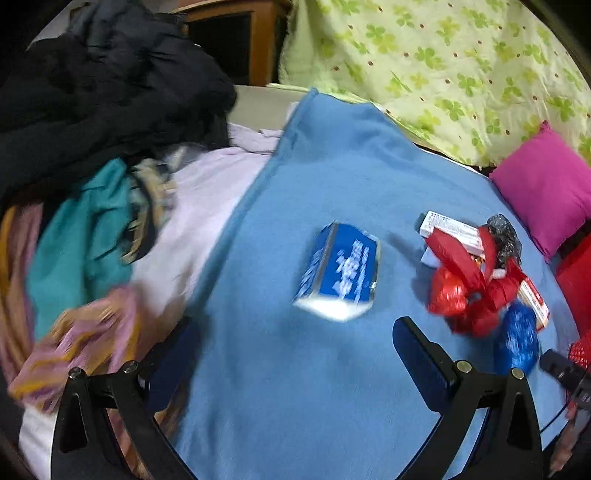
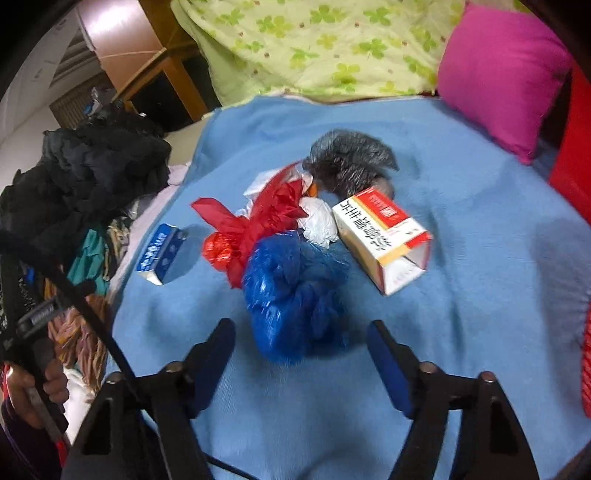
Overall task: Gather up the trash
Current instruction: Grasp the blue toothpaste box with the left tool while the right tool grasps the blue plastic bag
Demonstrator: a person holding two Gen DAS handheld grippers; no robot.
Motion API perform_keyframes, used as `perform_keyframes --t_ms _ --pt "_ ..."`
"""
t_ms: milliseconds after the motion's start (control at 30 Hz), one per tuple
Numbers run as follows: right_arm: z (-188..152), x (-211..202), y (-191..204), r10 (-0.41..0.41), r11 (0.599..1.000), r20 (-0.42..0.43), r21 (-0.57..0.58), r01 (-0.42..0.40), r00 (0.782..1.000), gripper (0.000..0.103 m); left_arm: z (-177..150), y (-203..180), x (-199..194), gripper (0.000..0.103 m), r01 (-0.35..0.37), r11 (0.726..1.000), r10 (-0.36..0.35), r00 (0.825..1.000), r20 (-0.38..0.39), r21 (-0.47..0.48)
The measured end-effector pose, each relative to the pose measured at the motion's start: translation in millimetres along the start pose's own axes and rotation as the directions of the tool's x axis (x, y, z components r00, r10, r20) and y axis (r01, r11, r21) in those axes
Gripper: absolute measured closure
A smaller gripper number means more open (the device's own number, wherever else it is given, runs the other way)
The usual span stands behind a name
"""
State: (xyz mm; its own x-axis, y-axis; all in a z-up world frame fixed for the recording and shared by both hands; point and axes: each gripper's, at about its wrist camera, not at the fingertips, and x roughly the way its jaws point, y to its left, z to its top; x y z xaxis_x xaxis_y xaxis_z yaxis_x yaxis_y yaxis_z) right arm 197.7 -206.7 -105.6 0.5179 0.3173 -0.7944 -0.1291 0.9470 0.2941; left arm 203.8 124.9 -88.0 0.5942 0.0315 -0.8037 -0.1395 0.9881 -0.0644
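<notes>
Trash lies on a blue blanket (image 1: 332, 166). A small blue and white carton (image 1: 338, 273) lies just ahead of my open, empty left gripper (image 1: 291, 343); it also shows in the right wrist view (image 2: 160, 253). A crumpled blue plastic bag (image 2: 295, 291) lies right in front of my open, empty right gripper (image 2: 301, 341), not touched. Behind it are a red plastic bag (image 2: 251, 225), crumpled white paper (image 2: 319, 221), a red and white box (image 2: 382, 240) and a grey-black bag (image 2: 351, 158). The left wrist view shows the red bag (image 1: 465, 288) and blue bag (image 1: 517, 343) at right.
A heap of dark and coloured clothes (image 1: 92, 147) lies left of the blanket. A green clover-print quilt (image 1: 443, 62) is behind. A pink pillow (image 2: 502, 74) sits at the back right, with something red (image 2: 576, 147) beside it. Wooden furniture (image 1: 236, 33) stands at the back.
</notes>
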Motion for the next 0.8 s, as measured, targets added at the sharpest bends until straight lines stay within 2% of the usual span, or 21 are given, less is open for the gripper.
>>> perform_keyframes --t_ms 133,233,300,333,433,500,533,567,600,633,800 --pt "7 22 2 0.045 0.999 -0.014 0.003 -0.045 0.999 0.039 24 -20 38 0.005 0.033 0.999 -0.032 0.999 -0.03 0.028" --pt "11 33 5 0.047 0.999 -0.021 -0.006 -0.047 0.999 0.047 33 -32 66 0.02 0.051 0.998 -0.047 0.995 -0.085 0.042" --pt "12 35 8 0.052 0.998 -0.018 -0.024 -0.052 0.999 0.05 32 -38 80 0.038 0.075 0.996 -0.069 0.99 -0.126 0.044" --pt "13 36 10 0.05 0.998 -0.018 -0.034 -0.05 0.999 0.052 31 -39 86 0.037 0.079 0.996 -0.072 0.987 -0.145 0.043" --pt "12 34 13 0.048 0.997 -0.012 -0.055 -0.048 0.999 0.057 24 -46 82 0.039 0.071 0.994 -0.062 0.992 -0.11 0.084" --pt "9 30 13 0.061 0.997 -0.011 -0.053 -0.062 0.998 0.058 20 -50 71 0.047 0.069 0.992 -0.06 0.994 -0.086 0.107" --pt "8 27 12 0.07 0.996 -0.008 -0.048 -0.071 0.997 0.058 18 -52 65 0.055 0.082 0.99 -0.073 0.994 -0.077 0.115" --pt "6 22 10 0.08 0.996 0.0 -0.04 -0.08 0.997 0.058 16 -54 57 0.078 0.106 0.986 -0.098 0.993 -0.071 0.128" --pt "3 16 8 0.092 0.995 0.01 -0.033 -0.091 0.996 0.058 16 -54 52 0.095 0.128 0.983 -0.118 0.99 -0.082 0.135" --pt "0 10 5 0.102 0.994 0.017 -0.027 -0.102 0.995 0.058 12 -55 46 0.096 0.159 0.978 -0.146 0.984 -0.101 0.132" --pt "-17 -31 -6 0.126 0.992 0.062 -0.009 -0.126 0.99 0.058 -1 -46 34 0.096 0.158 0.98 -0.149 0.985 -0.081 0.12"
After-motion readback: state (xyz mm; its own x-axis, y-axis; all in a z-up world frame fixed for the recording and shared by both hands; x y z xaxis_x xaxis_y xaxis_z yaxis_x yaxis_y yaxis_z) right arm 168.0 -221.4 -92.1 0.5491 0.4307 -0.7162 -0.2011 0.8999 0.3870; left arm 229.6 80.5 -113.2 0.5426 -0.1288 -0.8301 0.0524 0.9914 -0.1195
